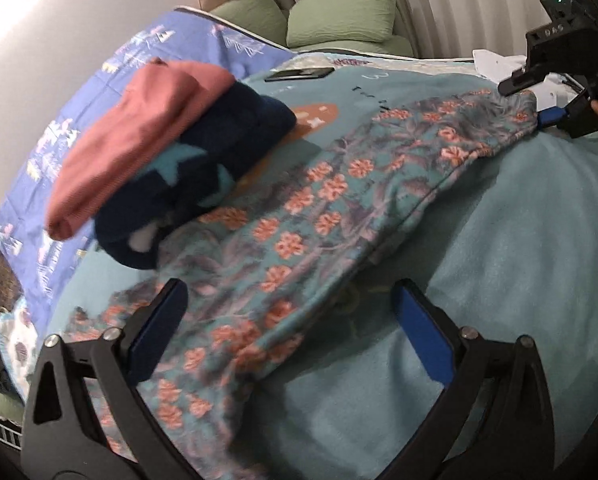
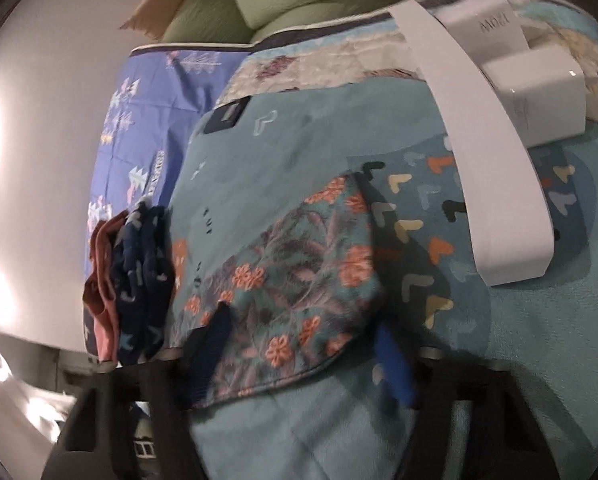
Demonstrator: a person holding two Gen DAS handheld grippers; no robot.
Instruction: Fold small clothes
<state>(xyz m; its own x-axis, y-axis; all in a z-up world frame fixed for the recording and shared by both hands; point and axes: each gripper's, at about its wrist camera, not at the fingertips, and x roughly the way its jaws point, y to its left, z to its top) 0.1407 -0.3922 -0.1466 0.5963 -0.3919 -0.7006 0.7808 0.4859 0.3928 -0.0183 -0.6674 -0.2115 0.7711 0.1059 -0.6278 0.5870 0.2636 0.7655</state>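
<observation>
With both grippers, left [image 1: 291, 332] and right [image 2: 303, 356], spread wide around the floral garment [image 1: 319, 216] lying mid-frame on the teal blanket [image 1: 519, 260] and gripping nothing, we risk pinching blanket along with cloth or nudging the folded stack [image 1: 171, 160] at upper left.

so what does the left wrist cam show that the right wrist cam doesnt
Only the left wrist view shows the right gripper from outside, at the far end of the floral garment, and the open left gripper over the near end. Only the right wrist view shows the white device with its white band. Both show the floral garment, the folded pink and navy pile, the green pillows and the teal blanket.
</observation>
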